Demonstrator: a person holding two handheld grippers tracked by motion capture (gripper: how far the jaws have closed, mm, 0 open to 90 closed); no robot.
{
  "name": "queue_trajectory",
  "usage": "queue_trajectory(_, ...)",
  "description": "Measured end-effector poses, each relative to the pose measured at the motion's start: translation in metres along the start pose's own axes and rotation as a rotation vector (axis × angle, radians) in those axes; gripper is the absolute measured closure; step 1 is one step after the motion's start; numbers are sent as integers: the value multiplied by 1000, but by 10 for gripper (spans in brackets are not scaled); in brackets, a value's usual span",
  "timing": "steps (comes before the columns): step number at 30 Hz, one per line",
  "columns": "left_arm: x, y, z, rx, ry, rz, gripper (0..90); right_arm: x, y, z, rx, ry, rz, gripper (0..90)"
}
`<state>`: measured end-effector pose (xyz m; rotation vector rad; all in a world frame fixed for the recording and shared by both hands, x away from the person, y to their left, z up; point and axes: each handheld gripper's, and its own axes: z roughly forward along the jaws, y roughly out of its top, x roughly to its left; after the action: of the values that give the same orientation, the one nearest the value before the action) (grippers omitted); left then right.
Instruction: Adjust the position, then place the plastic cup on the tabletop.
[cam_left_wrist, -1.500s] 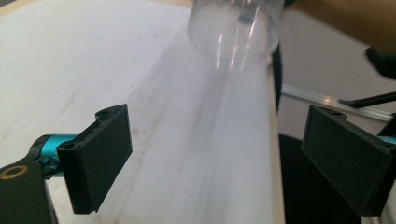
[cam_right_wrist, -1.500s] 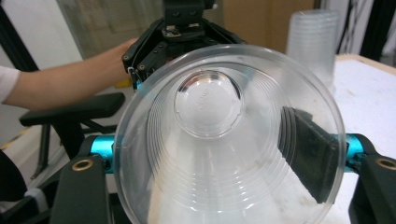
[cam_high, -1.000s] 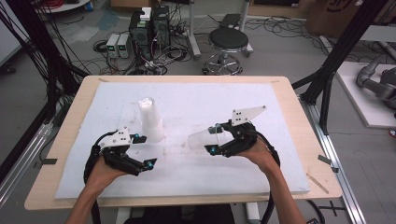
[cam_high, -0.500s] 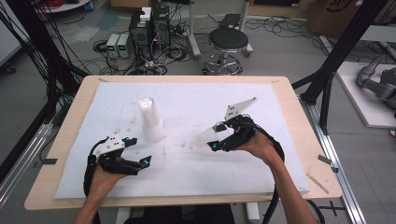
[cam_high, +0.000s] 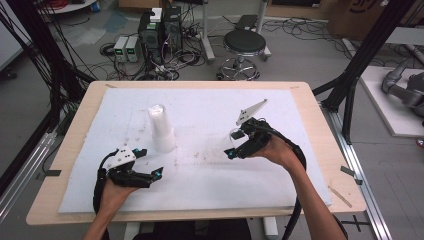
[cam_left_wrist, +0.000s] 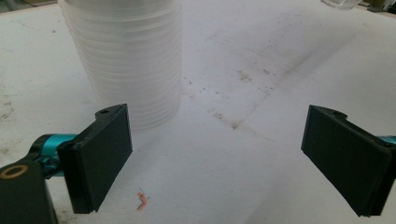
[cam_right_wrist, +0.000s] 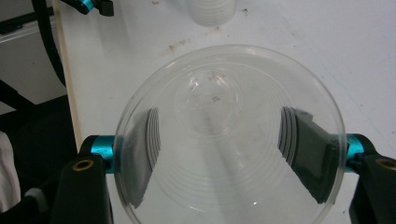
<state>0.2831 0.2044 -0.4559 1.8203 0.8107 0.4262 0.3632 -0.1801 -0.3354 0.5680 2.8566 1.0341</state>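
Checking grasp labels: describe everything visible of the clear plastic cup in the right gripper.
The clear ribbed plastic cup is a single thin-walled, see-through tumbler with stepped rings and a round rim. It sits clamped between the right gripper jaws, whose pads press its sides, mouth turned toward that gripper's camera. In the high view it is held above the white foam sheet.

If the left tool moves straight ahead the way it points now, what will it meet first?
Probably nothing soon. The left tool is open, with bare white table ahead of it. The stack of clear cups stands left of that line, so the left jaw might brush it; depth is unclear.
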Motion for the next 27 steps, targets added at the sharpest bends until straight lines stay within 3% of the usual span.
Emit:
queue_trajectory(5, -1, -3, 1, -8, 17, 11, 85, -3, 1, 2, 30, -2, 2, 294)
queue_trajectory(13, 3, -8, 2, -9, 27, -10, 86, -5, 3, 6, 98, -25, -6, 295)
queue_trajectory(20, 5, -8, 3, -6, 23, -24, 86, -7, 3, 6, 110, -29, 10, 296)
queue_trajectory(27, 4, -10, 0, -38, 35, -27, 86, -8, 3, 6, 101, -27, 13, 297)
